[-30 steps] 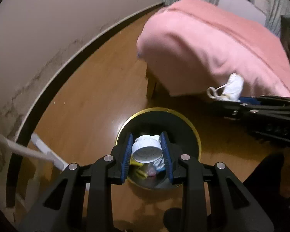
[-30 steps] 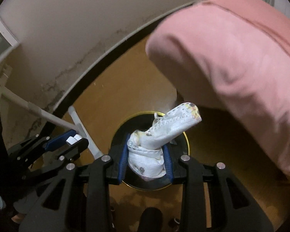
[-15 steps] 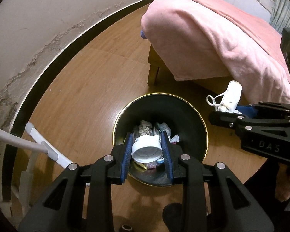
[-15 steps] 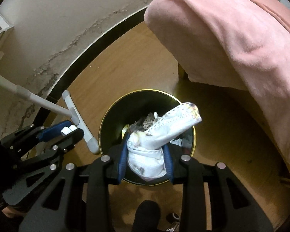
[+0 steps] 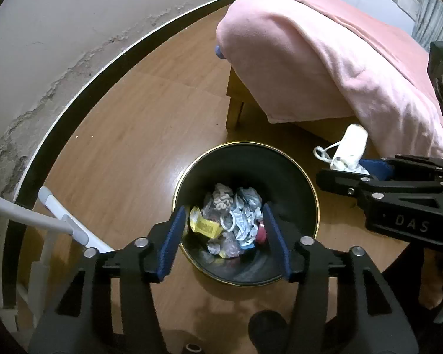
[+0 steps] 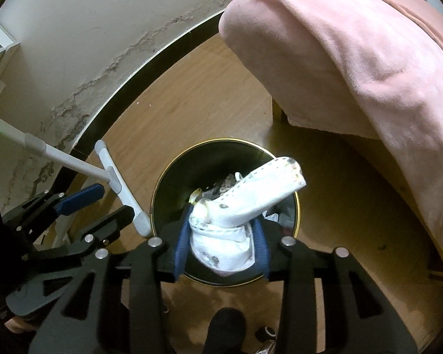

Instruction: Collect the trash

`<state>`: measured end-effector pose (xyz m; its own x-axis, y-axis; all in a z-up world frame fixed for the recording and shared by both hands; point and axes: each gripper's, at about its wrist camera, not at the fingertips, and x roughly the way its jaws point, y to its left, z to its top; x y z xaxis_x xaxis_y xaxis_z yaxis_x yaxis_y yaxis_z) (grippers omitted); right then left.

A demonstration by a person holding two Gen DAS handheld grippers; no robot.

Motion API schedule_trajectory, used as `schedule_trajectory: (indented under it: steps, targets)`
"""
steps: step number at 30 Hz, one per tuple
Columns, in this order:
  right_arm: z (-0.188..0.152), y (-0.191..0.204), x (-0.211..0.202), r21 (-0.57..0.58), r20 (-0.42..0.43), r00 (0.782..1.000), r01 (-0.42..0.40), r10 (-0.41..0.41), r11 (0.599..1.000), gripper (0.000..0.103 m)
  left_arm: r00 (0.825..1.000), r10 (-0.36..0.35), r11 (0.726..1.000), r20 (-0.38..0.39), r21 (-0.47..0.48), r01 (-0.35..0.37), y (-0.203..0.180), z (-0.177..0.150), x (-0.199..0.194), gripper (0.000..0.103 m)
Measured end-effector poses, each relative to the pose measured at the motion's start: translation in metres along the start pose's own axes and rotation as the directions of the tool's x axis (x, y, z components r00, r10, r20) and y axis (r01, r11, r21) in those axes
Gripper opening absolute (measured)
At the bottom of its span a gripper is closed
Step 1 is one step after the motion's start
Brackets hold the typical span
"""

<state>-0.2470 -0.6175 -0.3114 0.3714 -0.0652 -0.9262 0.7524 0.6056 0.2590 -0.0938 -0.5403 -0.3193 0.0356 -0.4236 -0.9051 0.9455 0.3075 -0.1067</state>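
Note:
A black trash bin with a gold rim (image 5: 280, 159) stands on the wood floor, holding several wrappers and crumpled scraps (image 5: 233, 221). My left gripper (image 5: 226, 236) hangs open and empty right above the bin. My right gripper (image 6: 223, 236) is shut on a white crumpled wrapper (image 6: 251, 194) and holds it over the same bin (image 6: 168, 183). In the left wrist view the right gripper (image 5: 354, 168) shows at the right with the wrapper (image 5: 351, 147) sticking out. The left gripper shows open at the left of the right wrist view (image 6: 103, 203).
A bed with a pink blanket (image 5: 325, 59) stands right behind the bin, its wooden leg (image 5: 234, 112) close to the rim. A white mop (image 5: 62, 218) leans left of the bin. The wall with a dark baseboard (image 5: 103, 67) curves along the left.
My left gripper has opened and the white cap it held is gone from between its fingers. Both grippers have come closer over the bin. The right gripper still holds the wrapper.

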Motion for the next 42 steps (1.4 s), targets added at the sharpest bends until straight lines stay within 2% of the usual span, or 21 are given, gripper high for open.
schedule_trajectory:
  steps: [3,7,9,15,17,27,32,35,39,42]
  targets:
    - [-0.001,0.0,-0.001,0.002,0.006,1.0,0.001,-0.001,1.0,0.058,1.0,-0.001,1.0,-0.001,-0.001,0.001,0.001,-0.001,-0.002,0.059]
    - [0.0,0.001,-0.002,0.003,0.01,1.0,0.001,-0.001,1.0,0.06,1.0,0.002,1.0,0.007,0.001,-0.002,0.001,0.0,-0.006,0.065]
    - [0.0,0.002,-0.002,0.004,0.01,1.0,-0.004,0.004,1.0,0.07,1.0,0.007,1.0,0.014,0.004,-0.007,0.001,0.0,-0.009,0.071]
    - [0.0,0.008,-0.012,-0.015,0.028,1.0,0.009,-0.008,1.0,0.074,0.999,0.027,1.0,0.041,0.003,-0.027,0.003,0.0,-0.025,0.079]
    - [0.002,0.009,-0.018,-0.024,0.041,0.999,0.007,-0.006,1.0,0.079,0.998,0.036,0.999,0.051,0.004,-0.036,0.003,0.0,-0.031,0.081]
    - [0.009,0.023,-0.05,-0.043,0.08,0.997,0.001,0.002,0.999,0.082,0.993,0.063,0.998,0.096,0.006,-0.063,0.006,-0.01,-0.07,0.083]
    - [0.01,0.031,-0.085,-0.056,0.118,0.993,0.028,-0.021,0.998,0.082,0.991,0.064,0.997,0.118,0.023,-0.067,-0.005,-0.011,-0.097,0.083]
    - [0.01,0.03,-0.121,-0.041,0.164,0.986,0.036,-0.029,0.999,0.082,0.988,0.063,0.996,0.139,0.046,-0.07,-0.017,-0.007,-0.123,0.086]
    - [0.016,0.039,-0.173,-0.056,0.218,0.974,0.081,-0.068,0.995,0.082,0.979,0.065,0.994,0.195,0.074,-0.081,-0.037,0.003,-0.181,0.09]
    - [0.022,0.055,-0.217,-0.081,0.286,0.957,0.072,-0.046,0.994,0.087,0.965,0.049,0.995,0.259,0.074,-0.07,-0.041,0.004,-0.235,0.093]
